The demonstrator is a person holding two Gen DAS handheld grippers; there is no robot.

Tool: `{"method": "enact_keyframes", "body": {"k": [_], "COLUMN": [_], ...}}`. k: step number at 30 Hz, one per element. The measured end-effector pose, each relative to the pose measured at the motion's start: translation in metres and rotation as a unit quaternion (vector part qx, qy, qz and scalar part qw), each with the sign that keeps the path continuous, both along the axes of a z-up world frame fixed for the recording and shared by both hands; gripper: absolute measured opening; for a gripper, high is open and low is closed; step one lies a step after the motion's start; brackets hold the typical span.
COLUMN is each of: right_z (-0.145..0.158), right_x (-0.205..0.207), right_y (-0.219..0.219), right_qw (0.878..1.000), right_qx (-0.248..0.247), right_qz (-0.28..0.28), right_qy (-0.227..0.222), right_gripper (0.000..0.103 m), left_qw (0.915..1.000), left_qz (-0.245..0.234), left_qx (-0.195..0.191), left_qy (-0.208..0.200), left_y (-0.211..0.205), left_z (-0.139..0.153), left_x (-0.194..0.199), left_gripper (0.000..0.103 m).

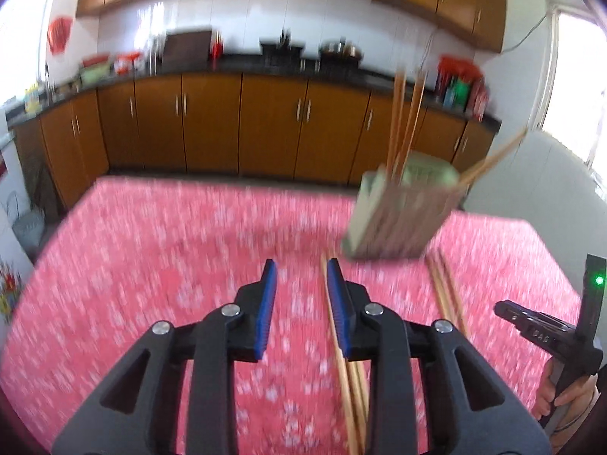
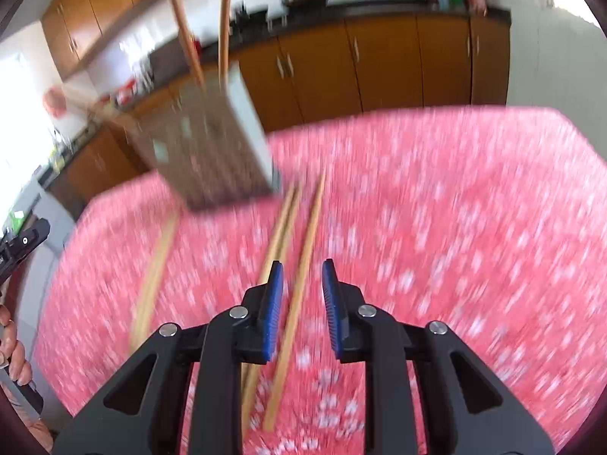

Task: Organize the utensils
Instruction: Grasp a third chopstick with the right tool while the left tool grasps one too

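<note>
Left tongs (image 1: pixel 301 271) (agape) hover above chopsticks (image 1: pixel 343 364).

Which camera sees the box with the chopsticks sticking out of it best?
The left wrist view. There the box sits whole, with its open top and the chopsticks poking out all showing. In the right wrist view the box is closer but blurrier, and the chopsticks run off the top edge.

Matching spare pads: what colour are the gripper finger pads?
Blue, ribbed, on black fingers. The pads show best in the right wrist view.
</note>
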State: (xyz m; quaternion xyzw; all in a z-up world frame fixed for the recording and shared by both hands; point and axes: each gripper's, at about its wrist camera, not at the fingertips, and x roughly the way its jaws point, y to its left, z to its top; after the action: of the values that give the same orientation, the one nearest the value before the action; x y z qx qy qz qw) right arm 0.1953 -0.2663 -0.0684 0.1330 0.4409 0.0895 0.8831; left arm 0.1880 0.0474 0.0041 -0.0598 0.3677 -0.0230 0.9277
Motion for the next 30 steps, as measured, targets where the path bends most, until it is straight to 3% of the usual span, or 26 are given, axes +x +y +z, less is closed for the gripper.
{"method": "enact_keyframes", "body": {"k": [5, 9, 14, 24, 30], "right_z": [-0.027, -0.032, -0.031, -0.033, -0.033], "right_x": [-0.005, -0.009, -0.002, -0.009, -0.011], "right_y": [0.023, 0.026, 0.0, -0.002, 0.005], "right_qw": [0.999, 0.997, 0.998, 0.997, 0.997], "right_qx": [-0.023, -0.064, -0.056, -0.066, -0.077], "right_qz": [0.025, 0.023, -0.021, -0.017, -0.008], "right_qy": [0.033, 0.024, 0.031, 0.026, 0.017], "right_gripper": [0.022, 0.009, 0.008, 0.008, 0.008], "left_qw": [0.9986, 0.9967, 0.994, 0.9904, 0.9912], "left_qz": [-0.015, -0.03, -0.048, -0.058, -0.044], "left_qx": [-0.006, -0.015, -0.025, 0.008, 0.033], "left_qy": [0.05, 0.073, 0.095, 0.125, 0.12], "left_y": [-0.007, -0.015, -0.028, -0.048, -0.044], "left_z": [-0.043, -0.06, -0.074, -0.094, -0.095], "left_x": [-0.008, -0.011, -0.014, -0.015, -0.006], "left_gripper": [0.028, 0.027, 0.022, 0.014, 0.009]}}
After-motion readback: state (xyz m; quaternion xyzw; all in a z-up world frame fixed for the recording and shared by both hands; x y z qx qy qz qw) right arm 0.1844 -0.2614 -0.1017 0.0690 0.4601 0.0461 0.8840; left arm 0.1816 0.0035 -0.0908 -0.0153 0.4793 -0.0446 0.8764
